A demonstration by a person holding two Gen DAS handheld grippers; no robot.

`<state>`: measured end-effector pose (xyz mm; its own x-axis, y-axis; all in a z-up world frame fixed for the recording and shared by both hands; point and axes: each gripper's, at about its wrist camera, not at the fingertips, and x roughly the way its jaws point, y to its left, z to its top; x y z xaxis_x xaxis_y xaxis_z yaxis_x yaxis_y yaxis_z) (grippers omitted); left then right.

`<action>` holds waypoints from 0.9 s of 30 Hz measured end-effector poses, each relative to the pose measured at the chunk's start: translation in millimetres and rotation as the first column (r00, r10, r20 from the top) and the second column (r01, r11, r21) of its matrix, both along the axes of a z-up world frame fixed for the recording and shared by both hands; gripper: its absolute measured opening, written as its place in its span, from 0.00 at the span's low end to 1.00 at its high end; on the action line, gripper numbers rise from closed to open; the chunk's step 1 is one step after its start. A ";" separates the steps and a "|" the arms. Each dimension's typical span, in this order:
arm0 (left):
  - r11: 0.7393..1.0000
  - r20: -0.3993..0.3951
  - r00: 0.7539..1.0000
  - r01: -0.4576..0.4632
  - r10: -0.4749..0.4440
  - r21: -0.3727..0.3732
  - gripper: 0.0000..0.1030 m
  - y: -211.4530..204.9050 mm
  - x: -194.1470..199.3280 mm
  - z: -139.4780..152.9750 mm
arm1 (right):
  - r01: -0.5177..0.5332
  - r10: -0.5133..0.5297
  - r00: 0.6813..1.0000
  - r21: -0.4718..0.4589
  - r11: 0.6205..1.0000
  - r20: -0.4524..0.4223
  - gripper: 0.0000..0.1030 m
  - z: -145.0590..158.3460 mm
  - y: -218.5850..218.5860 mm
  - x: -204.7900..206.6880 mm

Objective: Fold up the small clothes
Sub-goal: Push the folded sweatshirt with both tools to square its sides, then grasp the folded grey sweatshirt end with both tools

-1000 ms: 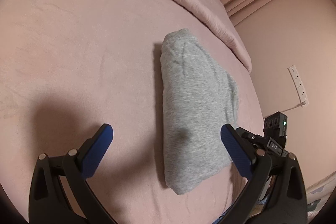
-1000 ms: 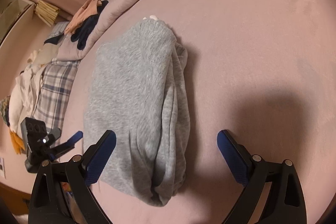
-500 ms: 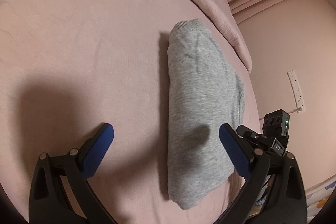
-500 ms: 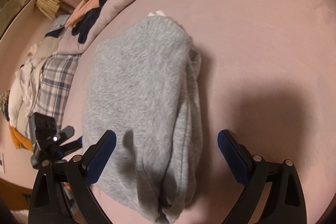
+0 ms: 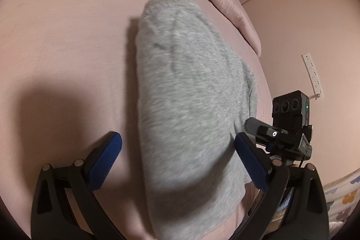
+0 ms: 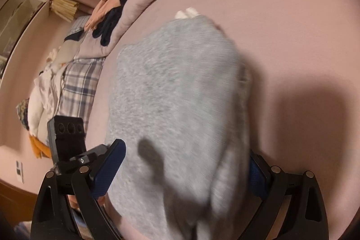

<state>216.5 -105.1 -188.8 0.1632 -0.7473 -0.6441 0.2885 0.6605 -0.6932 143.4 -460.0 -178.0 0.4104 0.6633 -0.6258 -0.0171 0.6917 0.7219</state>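
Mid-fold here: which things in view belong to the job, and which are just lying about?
Job:
folded grey knit garment
left gripper, open
right gripper, open

Lying about:
plaid cloth
peach and navy clothes pile
white power strip

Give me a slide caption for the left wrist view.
Open left tool straddles a folded grey garment on a pink bed, right tool alongside.

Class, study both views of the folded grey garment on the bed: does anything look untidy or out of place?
Yes. A small white piece pokes out from under the far end of the grey garment, and loose layers bulge along its right edge rather than lying flush.
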 end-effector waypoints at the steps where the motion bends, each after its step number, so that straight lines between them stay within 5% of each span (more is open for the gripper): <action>1: 1.000 -0.001 1.000 0.003 -0.003 0.000 0.97 -2.0 1.1 -0.3 | -0.007 0.007 1.000 -0.011 1.000 0.004 0.94 0.3 5.0 2.8; 8: 1.000 0.016 1.000 0.013 -0.014 0.014 0.93 -12.6 3.2 -1.8 | -0.013 0.013 1.000 -0.011 1.000 0.020 0.88 0.5 5.0 7.5; 13: 1.000 -0.008 1.000 0.012 -0.012 -0.010 0.78 -6.7 3.7 -3.4 | 0.032 -0.032 0.999 0.047 0.998 0.006 0.59 -7.9 -13.8 1.3; 16: 1.000 -0.018 1.000 0.011 -0.011 -0.019 0.72 -3.0 2.1 -5.5 | 0.055 -0.055 0.998 0.067 0.996 -0.001 0.53 -10.9 -18.1 -1.0; 27: 0.998 -0.017 0.998 -0.055 0.054 -0.032 0.55 -2.1 -6.6 1.4 | 0.092 -0.086 0.992 -0.066 0.994 0.089 0.29 12.7 7.6 -8.0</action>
